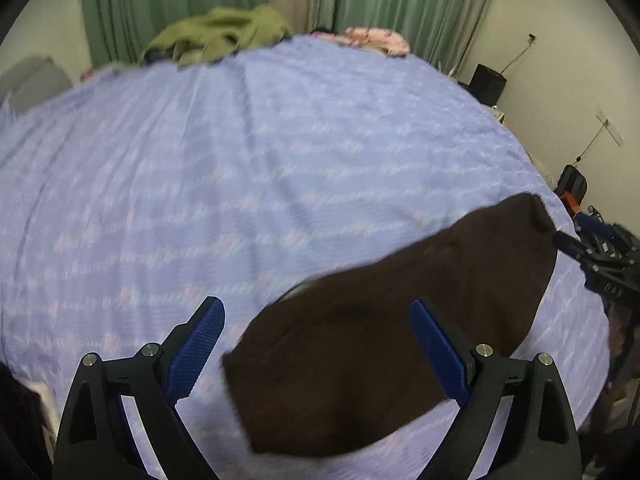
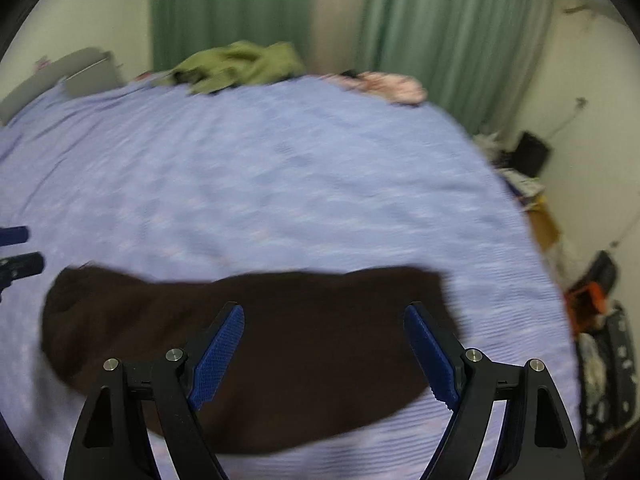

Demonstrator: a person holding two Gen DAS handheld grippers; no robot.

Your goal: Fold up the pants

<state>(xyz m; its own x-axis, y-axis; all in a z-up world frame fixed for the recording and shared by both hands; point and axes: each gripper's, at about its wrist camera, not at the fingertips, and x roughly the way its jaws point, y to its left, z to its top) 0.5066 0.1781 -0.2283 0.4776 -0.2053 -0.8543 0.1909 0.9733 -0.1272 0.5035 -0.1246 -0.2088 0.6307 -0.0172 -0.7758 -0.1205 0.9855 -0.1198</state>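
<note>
Pants (image 2: 256, 360) folded flat on bedsheet (image 1: 240, 160); L gripper (image 1: 316, 344) & R gripper (image 2: 324, 344) fingers spread wide, holding nothing

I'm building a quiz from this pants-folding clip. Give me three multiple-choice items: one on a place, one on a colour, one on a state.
1. Where do the dark brown pants lie?
A. on the lavender patterned bedspread
B. on the floor
C. over a chair

2. What colour is the crumpled garment at the far edge of the bed?
A. red
B. olive green
C. white

3. How are the left gripper and right gripper?
A. both shut
B. one shut on cloth
C. both open

Answers: A, bedspread shows all around the pants; B, it is olive against paler green curtains; C, blue pads stand wide apart, holding nothing.
</note>
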